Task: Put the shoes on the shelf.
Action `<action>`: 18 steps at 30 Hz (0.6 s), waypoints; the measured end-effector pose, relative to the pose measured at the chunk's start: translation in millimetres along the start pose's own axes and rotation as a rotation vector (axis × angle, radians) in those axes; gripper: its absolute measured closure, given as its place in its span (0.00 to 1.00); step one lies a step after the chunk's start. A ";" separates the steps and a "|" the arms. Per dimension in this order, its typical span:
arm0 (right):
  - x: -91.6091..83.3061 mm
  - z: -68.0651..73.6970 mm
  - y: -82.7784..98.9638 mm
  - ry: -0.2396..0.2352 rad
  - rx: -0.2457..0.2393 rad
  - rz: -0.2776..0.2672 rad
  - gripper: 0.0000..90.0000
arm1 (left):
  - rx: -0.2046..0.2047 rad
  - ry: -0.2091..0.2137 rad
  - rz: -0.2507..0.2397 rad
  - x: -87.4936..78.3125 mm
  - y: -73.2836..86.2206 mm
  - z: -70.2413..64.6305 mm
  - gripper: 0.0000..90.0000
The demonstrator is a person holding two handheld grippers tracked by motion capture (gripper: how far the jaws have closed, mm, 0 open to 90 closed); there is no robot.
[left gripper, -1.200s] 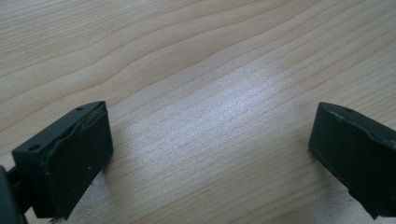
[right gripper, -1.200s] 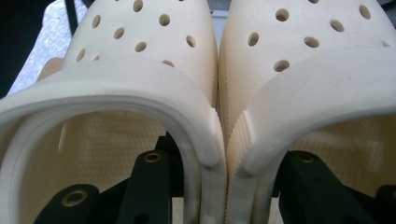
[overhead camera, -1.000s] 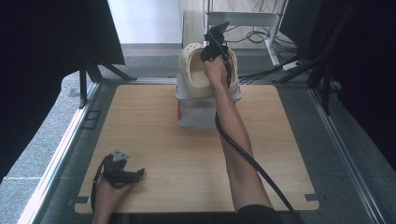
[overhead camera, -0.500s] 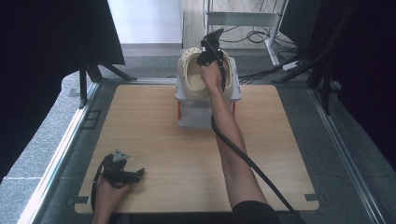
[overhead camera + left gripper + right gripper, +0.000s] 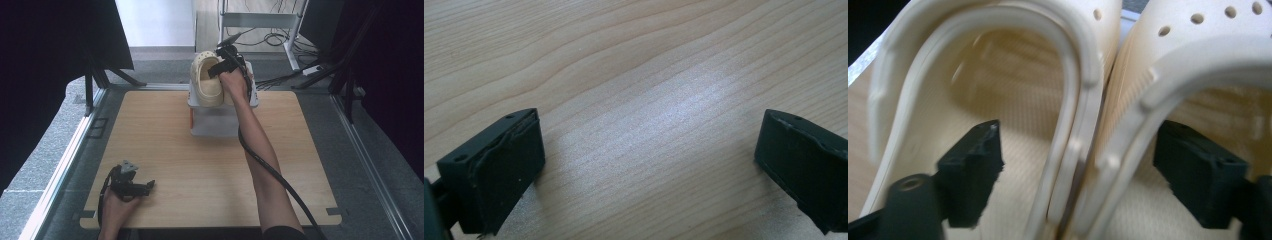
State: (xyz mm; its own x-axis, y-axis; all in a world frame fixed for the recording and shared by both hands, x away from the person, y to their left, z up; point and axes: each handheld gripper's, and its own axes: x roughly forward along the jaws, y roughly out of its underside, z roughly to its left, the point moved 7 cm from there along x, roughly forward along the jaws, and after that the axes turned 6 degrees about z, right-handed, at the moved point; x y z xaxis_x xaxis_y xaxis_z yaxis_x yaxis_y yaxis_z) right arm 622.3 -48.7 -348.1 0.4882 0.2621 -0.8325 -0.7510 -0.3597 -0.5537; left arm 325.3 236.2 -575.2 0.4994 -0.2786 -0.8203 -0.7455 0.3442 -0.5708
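- right gripper jaws just spread open, one inside each cream clog; lift straight up from the white box, don't snag the heel straps.
- left gripper idles open over the wooden table, lower left of the high view.

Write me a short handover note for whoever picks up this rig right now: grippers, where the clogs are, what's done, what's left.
Right gripper: jaws have just been opening; they now straddle the touching inner walls of the two cream clogs, one jaw inside each, pads not pressing.
Left gripper: open, nothing between the jaws, low over the wooden table at its near left corner.
Clogs: side by side on the white box at the table's far edge.
Done: the pair appears set down and released.
Left: probably draw the right gripper back out.
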 end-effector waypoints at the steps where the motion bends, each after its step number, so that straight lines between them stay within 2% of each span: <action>1: -1.6 1.0 1.4 -0.010 -0.014 -0.002 0.17 | 0.000 0.000 0.000 0.0 0.0 0.0 0.00; 8: -17.0 9.1 8.9 -0.056 -0.089 -0.035 0.13 | -0.001 -0.001 0.000 0.0 0.0 0.0 0.00; 12: -24.0 16.2 13.6 -0.074 -0.154 -0.048 0.03 | -0.004 0.000 0.000 0.0 0.0 -0.3 0.00; 18: -36.4 24.9 20.6 -0.104 -0.202 -0.069 0.00 | -0.004 -0.004 -0.004 0.3 -0.1 -0.1 0.00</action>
State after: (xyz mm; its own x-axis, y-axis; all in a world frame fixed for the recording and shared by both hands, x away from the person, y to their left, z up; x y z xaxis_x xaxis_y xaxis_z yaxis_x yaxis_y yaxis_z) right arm 578.0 -43.3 -328.7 0.4791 0.3798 -0.7914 -0.6077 -0.5070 -0.6112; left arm 325.5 236.0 -575.4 0.5041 -0.2759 -0.8184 -0.7453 0.3397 -0.5736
